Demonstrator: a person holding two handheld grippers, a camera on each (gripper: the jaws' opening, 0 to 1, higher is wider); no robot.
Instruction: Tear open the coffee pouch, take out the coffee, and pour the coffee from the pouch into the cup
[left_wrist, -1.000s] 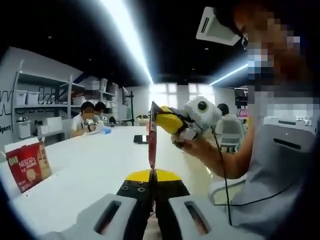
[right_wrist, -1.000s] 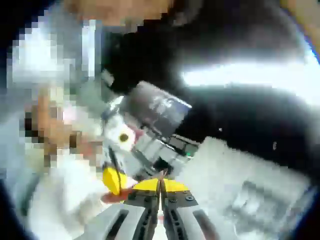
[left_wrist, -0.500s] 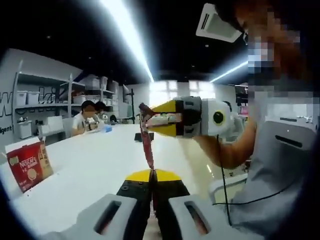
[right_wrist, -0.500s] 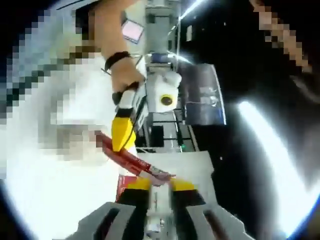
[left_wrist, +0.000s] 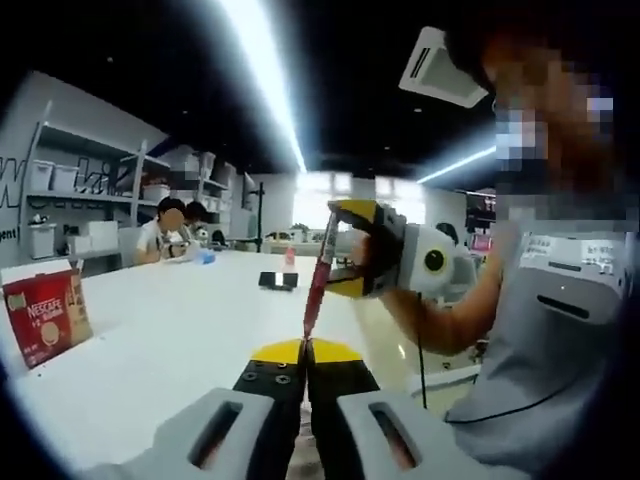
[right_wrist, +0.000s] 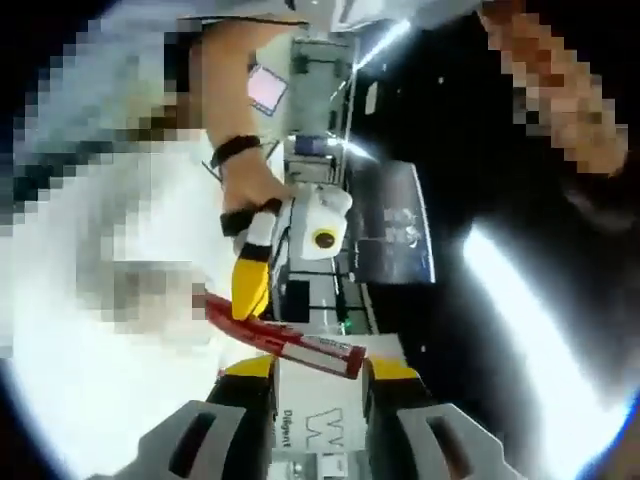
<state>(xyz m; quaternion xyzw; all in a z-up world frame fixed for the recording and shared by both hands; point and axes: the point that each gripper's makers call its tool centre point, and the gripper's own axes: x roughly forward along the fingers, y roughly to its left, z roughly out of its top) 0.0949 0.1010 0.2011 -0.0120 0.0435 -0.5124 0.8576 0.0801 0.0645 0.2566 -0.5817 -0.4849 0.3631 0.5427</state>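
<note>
Between the two grippers, held up above the white desk (left_wrist: 170, 340), a thin red coffee pouch (left_wrist: 316, 285) stands nearly upright in the left gripper view, its bottom end pinched in the closed left gripper (left_wrist: 306, 352). Its top end lies between the spread yellow-tipped jaws of the right gripper (left_wrist: 345, 243), which do not press on it. From the right gripper view the pouch (right_wrist: 285, 340) runs slantwise across the wide-open right gripper (right_wrist: 320, 368), with the left gripper (right_wrist: 250, 290) clamping its far end; whether the top is torn is too small to make out. A cup cannot be made out. At far left a red Nescafe box (left_wrist: 42, 318) is cut off by the view's edge. Half a second ago the right gripper was clamped on the pouch's top, bending it; now the jaws are apart and the pouch is straighter.
</note>
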